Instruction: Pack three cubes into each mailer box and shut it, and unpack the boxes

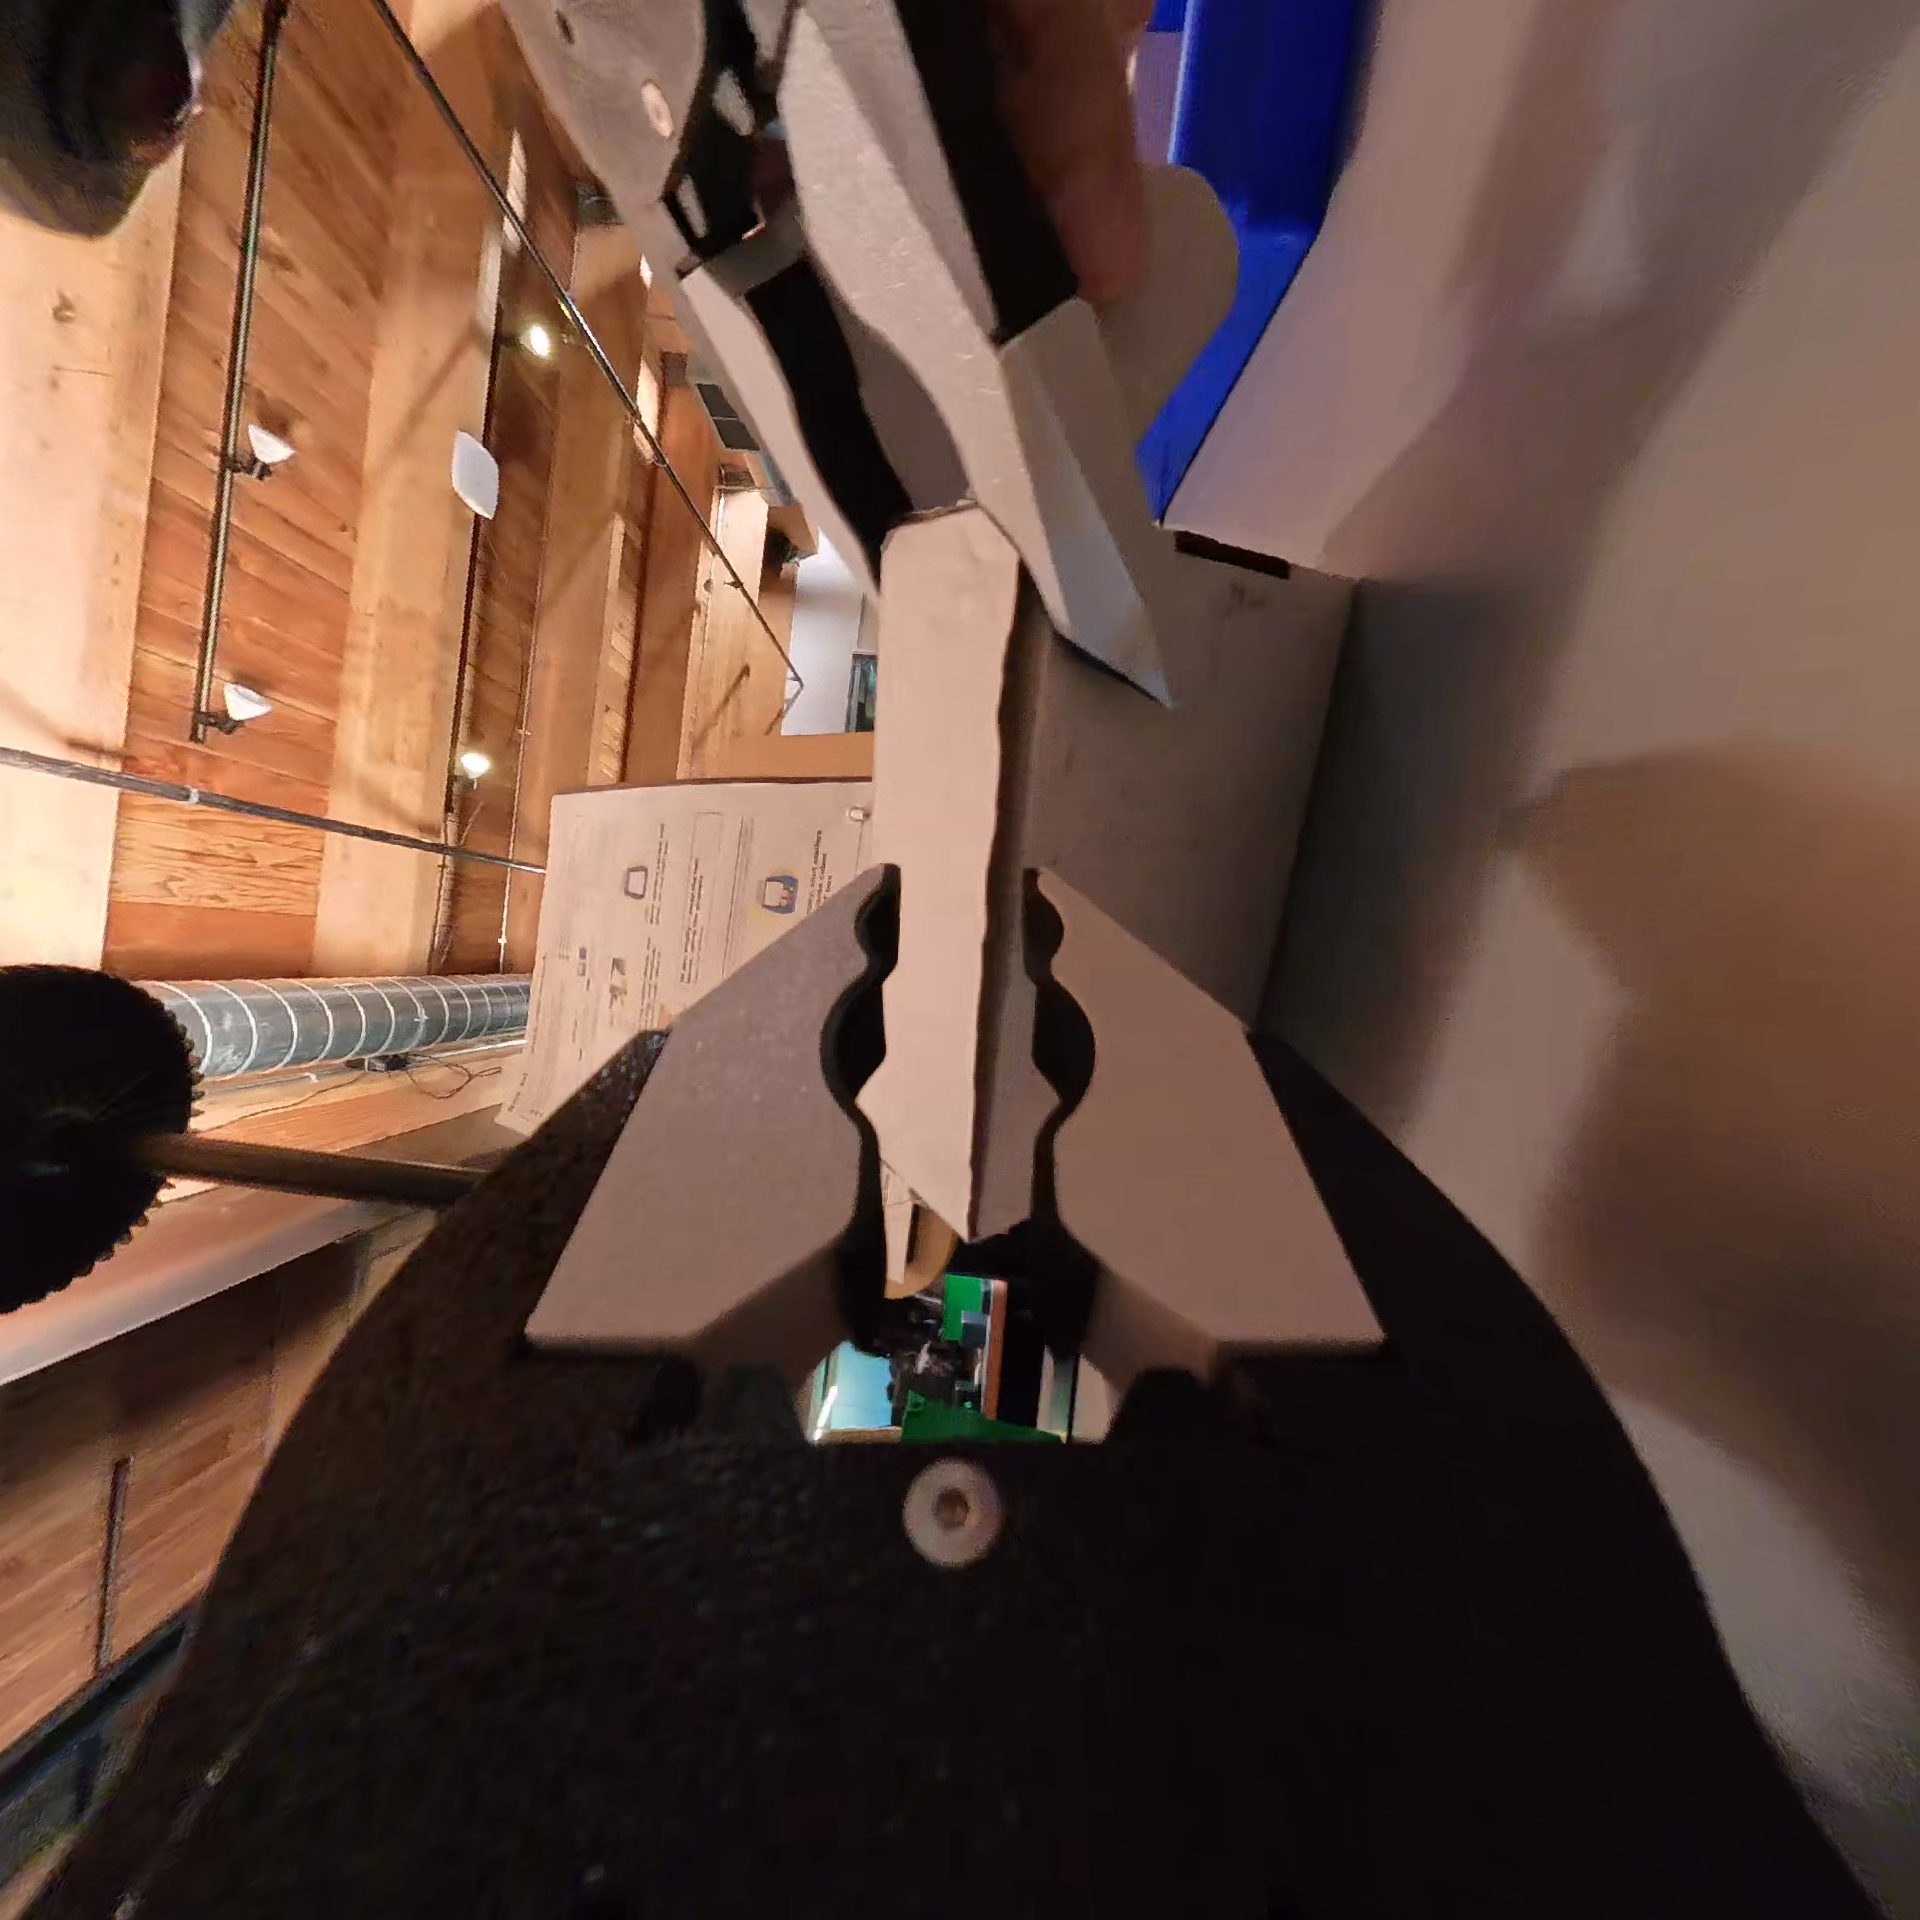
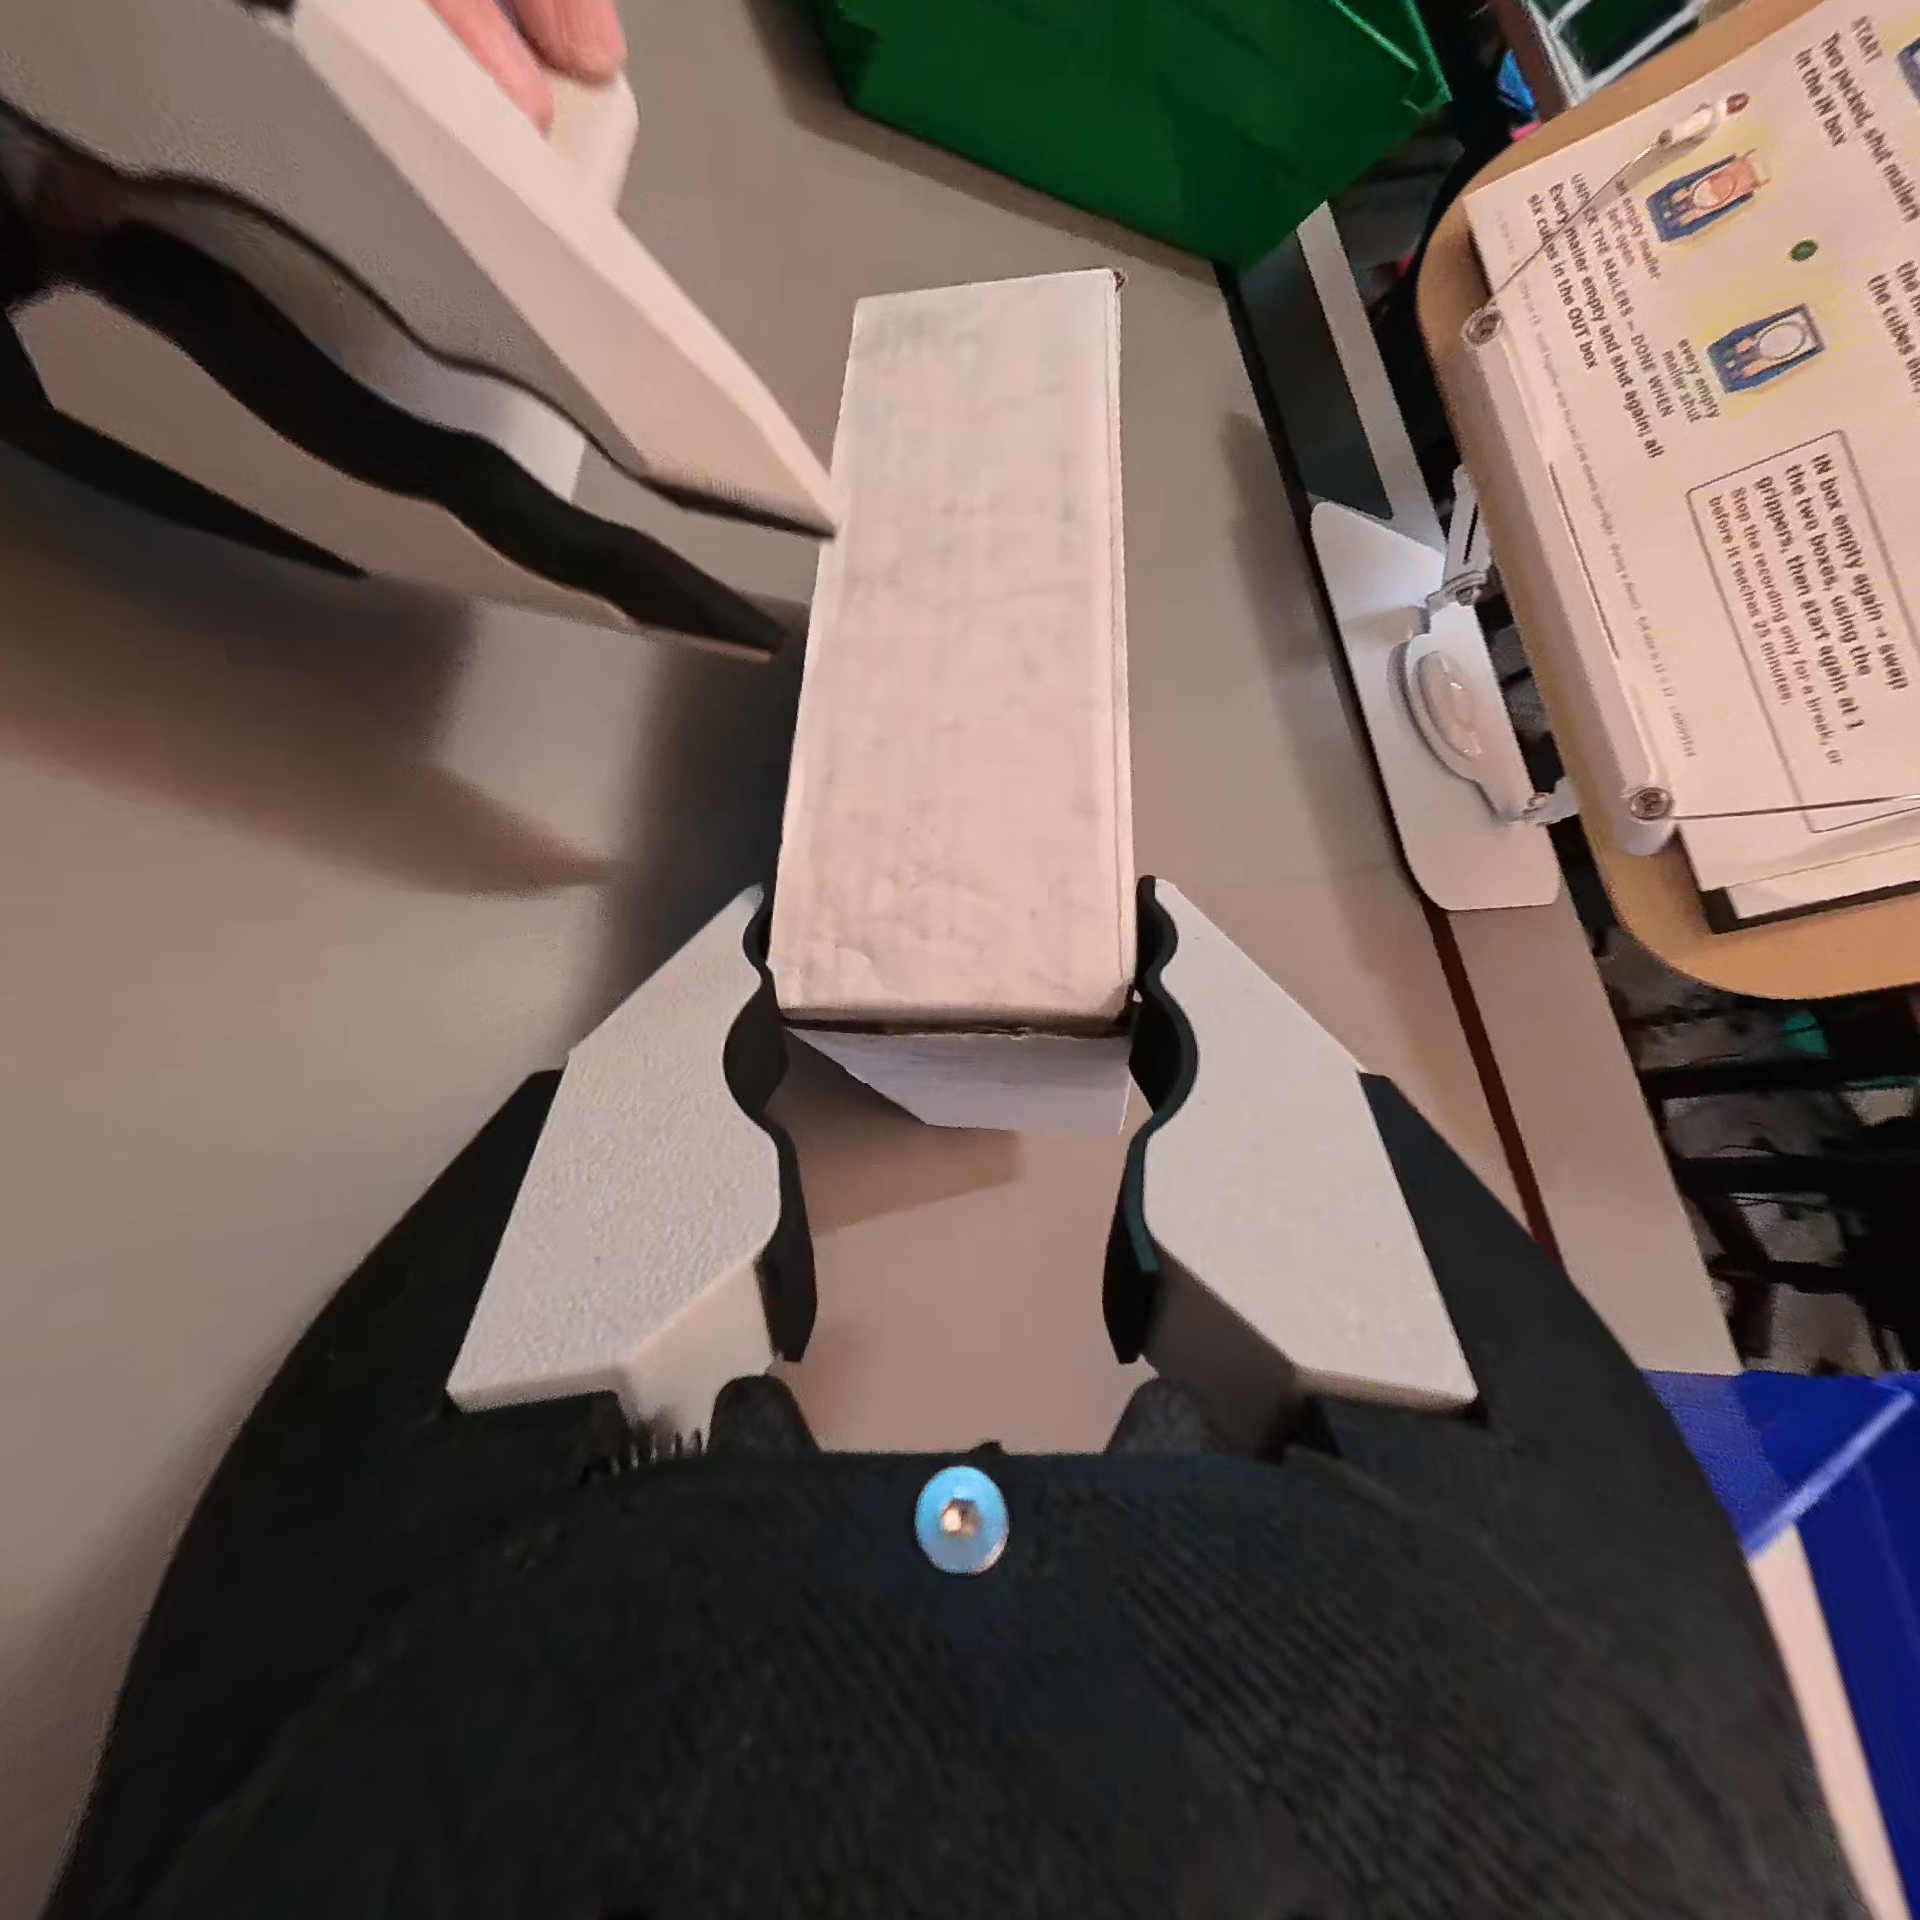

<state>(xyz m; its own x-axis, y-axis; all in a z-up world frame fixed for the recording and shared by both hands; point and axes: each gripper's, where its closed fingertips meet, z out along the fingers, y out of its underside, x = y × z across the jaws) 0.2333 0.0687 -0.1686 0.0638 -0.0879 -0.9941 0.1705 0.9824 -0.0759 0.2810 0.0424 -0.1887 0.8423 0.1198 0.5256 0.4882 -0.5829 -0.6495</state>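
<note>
A long white mailer box [image 2: 966, 644] is held with its near end raised off the grey table [image 2: 260, 935]. My right gripper [image 2: 951, 925] is shut on that near end, one pad on each long side. My left gripper [image 2: 805, 582] comes in from the upper left, one finger above the other, at the box's left edge. In the left wrist view my left gripper [image 1: 961, 883] is closed on a cardboard edge of the box [image 1: 945, 831]. I cannot tell whether that edge is a wall or a flap. My right gripper [image 1: 1018, 623] shows behind it. No cubes are in view.
A blue bin [image 2: 1808, 1475] stands at the near right and also shows in the left wrist view [image 1: 1247, 208]. A green bin [image 2: 1143, 104] stands at the far side. A clipboard with a printed sheet [image 2: 1662, 468] lies beyond the table's right edge. A person's fingers [image 2: 540, 52] hold the left gripper.
</note>
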